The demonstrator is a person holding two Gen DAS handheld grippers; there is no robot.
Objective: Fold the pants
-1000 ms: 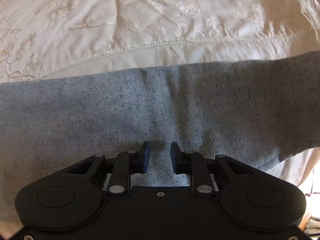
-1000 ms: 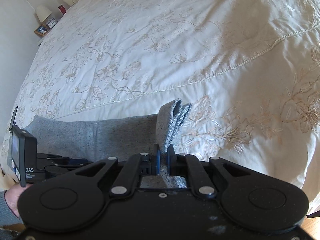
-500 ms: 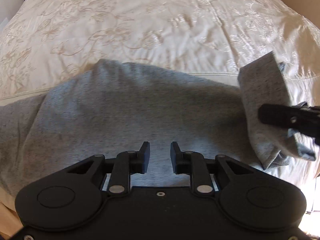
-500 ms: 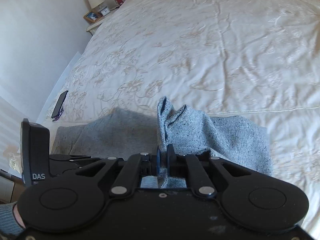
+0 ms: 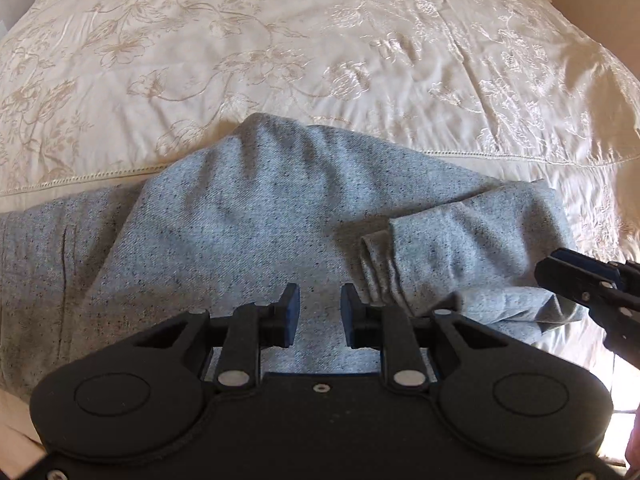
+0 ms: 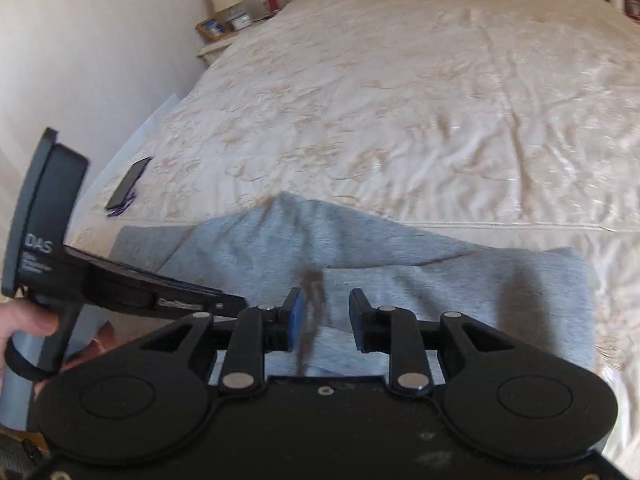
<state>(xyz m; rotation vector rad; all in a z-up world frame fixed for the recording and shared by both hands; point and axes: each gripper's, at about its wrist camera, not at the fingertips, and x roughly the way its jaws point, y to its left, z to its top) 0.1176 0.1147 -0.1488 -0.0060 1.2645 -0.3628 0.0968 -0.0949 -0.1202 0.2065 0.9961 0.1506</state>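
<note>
Left gripper (image 5: 316, 312): jaws parted by a narrow gap, nothing between them; grey fabric shows through the gap, though contact cannot be confirmed. Right gripper (image 6: 325, 320): jaws apart, nothing clamped; a dark blurred strand sits just beside the left pad, nature unclear. The pants (image 5: 256, 216) lie on the bed (image 5: 280, 40), filling the middle band of the left wrist view from the left edge to centre right. One leg end is doubled back over the body at centre right, its cuff (image 5: 374, 264) just above and right of the left jaws. In the right wrist view the folded cloth lies directly ahead of the jaws. A dark phone (image 6: 129, 184) rests on the bed at centre left, well apart from the pants
</note>
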